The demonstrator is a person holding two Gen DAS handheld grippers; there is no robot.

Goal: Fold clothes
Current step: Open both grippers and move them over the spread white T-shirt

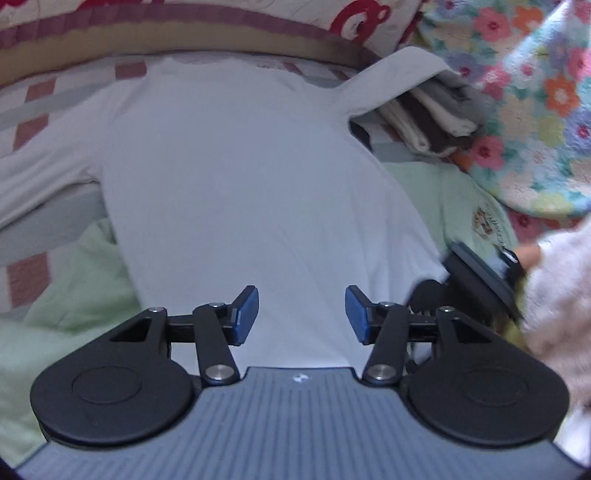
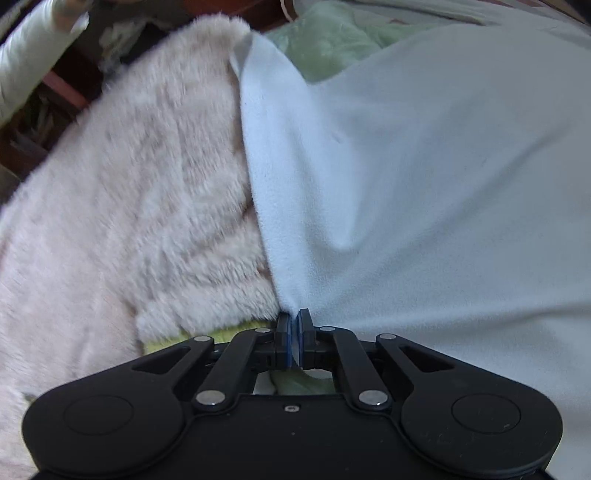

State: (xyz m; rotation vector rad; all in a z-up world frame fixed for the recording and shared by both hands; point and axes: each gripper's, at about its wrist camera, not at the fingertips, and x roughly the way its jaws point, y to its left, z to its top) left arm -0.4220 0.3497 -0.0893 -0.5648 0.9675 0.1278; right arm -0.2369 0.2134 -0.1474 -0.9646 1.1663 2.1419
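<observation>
Pale-blue fleece long-sleeved shirt (image 1: 240, 177) is lying spread ahead of the left gripper (image 1: 301, 315), whose jaws are gaping empty; the right gripper (image 2: 294, 339) is pinching its hem, probably for folding.

Looks like a bed setup: a pink-and-white checked quilt (image 1: 33, 107) with a pale green blanket (image 1: 74, 295) on top. A floral blanket (image 1: 524, 92) is bunched up at the right, a red-patterned cushion (image 1: 221, 14) sits along the back, and dark wooden furniture (image 2: 55, 88) stands off the bed's edge. Soft, even light.
</observation>
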